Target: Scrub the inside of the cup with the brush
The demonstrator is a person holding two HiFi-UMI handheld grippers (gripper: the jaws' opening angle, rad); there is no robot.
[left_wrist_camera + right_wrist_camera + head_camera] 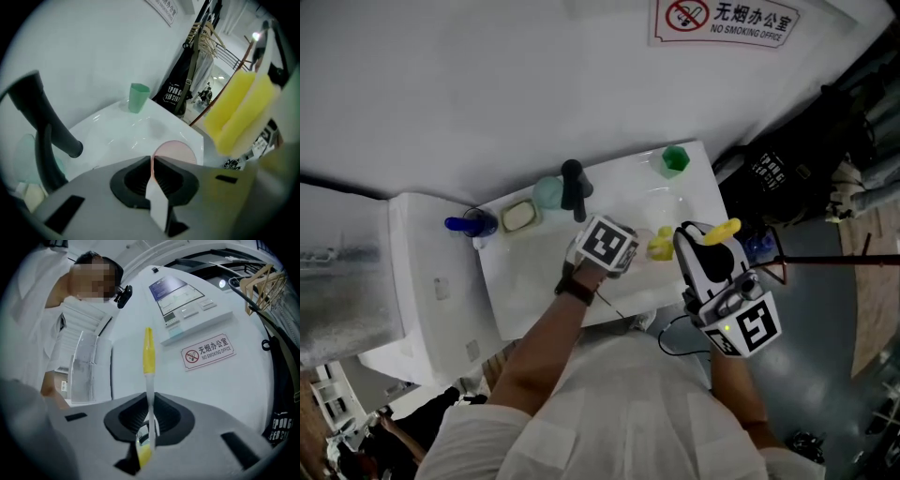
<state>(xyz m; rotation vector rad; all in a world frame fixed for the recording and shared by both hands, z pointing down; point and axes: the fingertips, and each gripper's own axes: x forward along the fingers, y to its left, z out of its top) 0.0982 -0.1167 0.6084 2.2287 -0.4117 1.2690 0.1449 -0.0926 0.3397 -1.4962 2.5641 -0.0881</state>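
White wall with a no-smoking sign (724,19) backed a white washbasin (525,277), where a black faucet (573,187) rose at the rear and a green tumbler (674,159) stood on the far corner.

A person in a light shirt stood over the basin with a gripper in each hand. The left gripper (152,161) was angled downward, its jaws pinched together on the thin wall of a pale pink cup (174,149) that hung over the bowl just beyond the jaw tips. The right gripper (150,399) was held near level, its jaws clamped on the slim clear stem of the brush (148,355). The brush's yellow sponge head (236,110) sat close beside the cup, to its right and not yet inside it.

Both tools appeared to be in hand and the scrubbing itself had not begun; the step seemed to be bringing brush and cup together. The next move would likely call for turning the cup's mouth toward the sponge head, lining the two up and pushing the head down inside. The left grip would need to hold firm, since a pinch on one side of the wall could let the cup swing or slip once the brush pressed against it.
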